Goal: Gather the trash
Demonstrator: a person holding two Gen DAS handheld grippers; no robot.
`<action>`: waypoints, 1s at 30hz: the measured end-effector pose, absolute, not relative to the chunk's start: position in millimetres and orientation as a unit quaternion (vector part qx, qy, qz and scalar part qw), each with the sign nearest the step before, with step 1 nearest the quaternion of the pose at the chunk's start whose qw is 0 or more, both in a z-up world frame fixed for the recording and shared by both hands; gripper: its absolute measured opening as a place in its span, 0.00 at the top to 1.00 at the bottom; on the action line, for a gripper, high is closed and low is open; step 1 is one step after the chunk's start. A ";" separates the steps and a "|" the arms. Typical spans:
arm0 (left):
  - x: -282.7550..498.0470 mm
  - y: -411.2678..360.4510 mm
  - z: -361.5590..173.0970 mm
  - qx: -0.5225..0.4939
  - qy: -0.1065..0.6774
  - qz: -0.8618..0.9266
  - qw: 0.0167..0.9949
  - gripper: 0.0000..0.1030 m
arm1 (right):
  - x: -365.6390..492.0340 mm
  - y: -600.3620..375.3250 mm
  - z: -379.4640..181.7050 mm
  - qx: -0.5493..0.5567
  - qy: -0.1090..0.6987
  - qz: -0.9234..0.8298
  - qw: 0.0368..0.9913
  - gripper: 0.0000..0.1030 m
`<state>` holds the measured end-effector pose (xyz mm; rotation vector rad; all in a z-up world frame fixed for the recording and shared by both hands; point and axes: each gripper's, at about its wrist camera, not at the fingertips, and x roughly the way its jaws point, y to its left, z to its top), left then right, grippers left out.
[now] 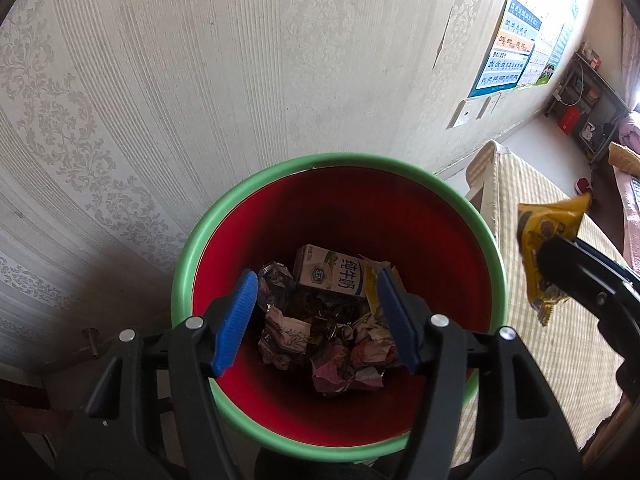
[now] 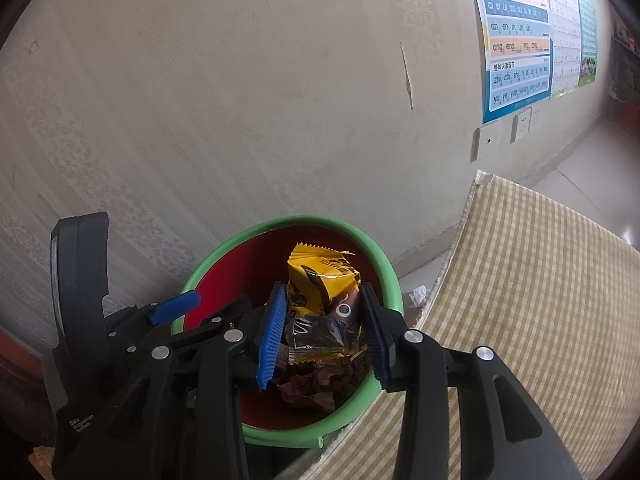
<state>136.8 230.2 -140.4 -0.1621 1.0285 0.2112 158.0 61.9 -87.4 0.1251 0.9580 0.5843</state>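
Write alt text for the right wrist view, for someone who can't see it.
The right gripper holds a yellow snack wrapper over a green-rimmed red bin with crumpled trash at the bottom. The left gripper reaches in from the left, beside a checked cloth and a papered wall.

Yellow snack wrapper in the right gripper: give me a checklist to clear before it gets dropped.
1. Yellow snack wrapper between the right gripper pads: ok.
2. Wrapper over the bin opening: ok in the right wrist view; the left wrist view shows it beside the rim, so cannot tell.
3. Left gripper open and empty: ok.
4. Left gripper out of the drop path: cannot tell.
5. Room in the bin above the milk carton and crumpled paper: ok.
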 end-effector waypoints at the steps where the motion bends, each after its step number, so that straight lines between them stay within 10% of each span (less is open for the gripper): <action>1: 136.8 230.9 -140.8 -0.079 0.491 0.102 0.861 0.42 | 158.5 61.6 -87.8 0.060 0.455 0.276 0.844 0.62; 22: 115.7 199.0 -123.6 -0.039 0.467 0.104 0.877 0.34 | 105.0 3.0 -81.1 0.055 0.435 0.231 0.869 0.52; 30: 70.9 130.7 -79.9 -0.048 0.386 0.061 0.919 0.27 | 45.6 -72.9 -57.6 0.080 0.377 0.168 0.907 0.27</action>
